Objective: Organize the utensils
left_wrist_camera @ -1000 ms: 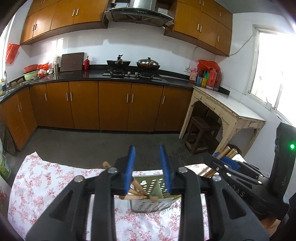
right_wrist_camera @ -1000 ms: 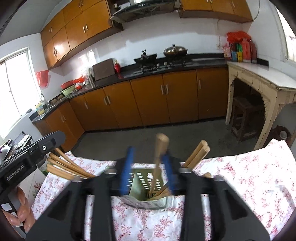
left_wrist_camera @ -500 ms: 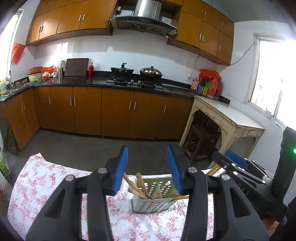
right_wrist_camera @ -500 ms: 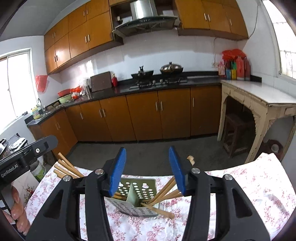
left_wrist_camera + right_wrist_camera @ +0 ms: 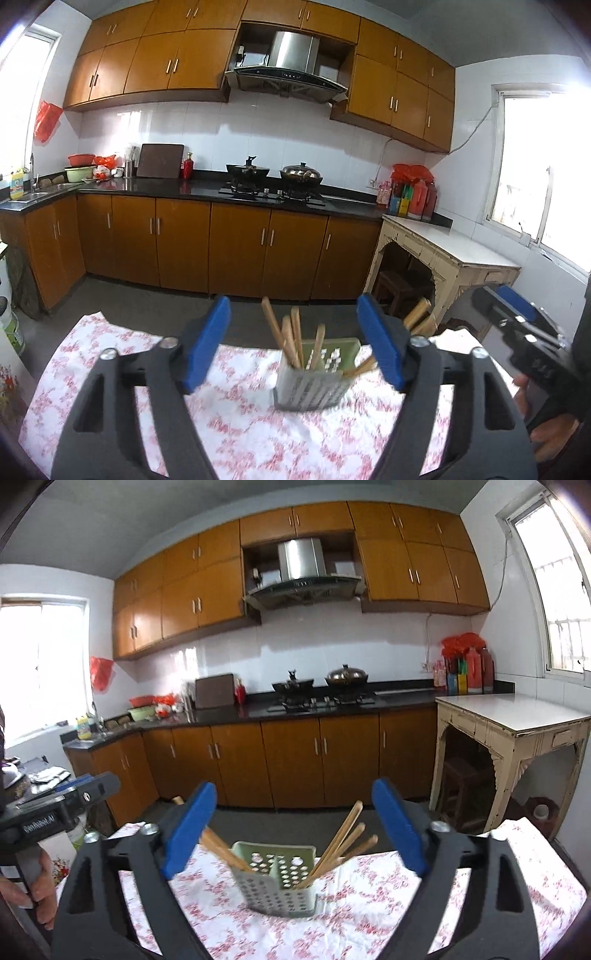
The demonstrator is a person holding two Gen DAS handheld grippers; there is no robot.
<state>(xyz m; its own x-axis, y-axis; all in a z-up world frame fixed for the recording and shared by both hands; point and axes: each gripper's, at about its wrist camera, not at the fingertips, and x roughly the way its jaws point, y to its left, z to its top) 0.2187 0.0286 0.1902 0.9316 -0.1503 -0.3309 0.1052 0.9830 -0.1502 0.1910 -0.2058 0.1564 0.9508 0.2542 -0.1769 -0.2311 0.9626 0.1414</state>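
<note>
While both sets of jaws are opening with nothing held between them, the wooden chopsticks (image 5: 343, 845) are seen already standing in the pale-green perforated holder (image 5: 277, 882) — at twelve o'clock from the left gripper (image 5: 295, 347) and right gripper (image 5: 291, 827) — so little seems left.

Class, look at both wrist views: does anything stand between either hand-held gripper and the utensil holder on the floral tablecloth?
Nothing visible does. The left hand-held gripper and right hand-held gripper, jaws opening and empty, face the utensil holder across bare floral tablecloth.
</note>
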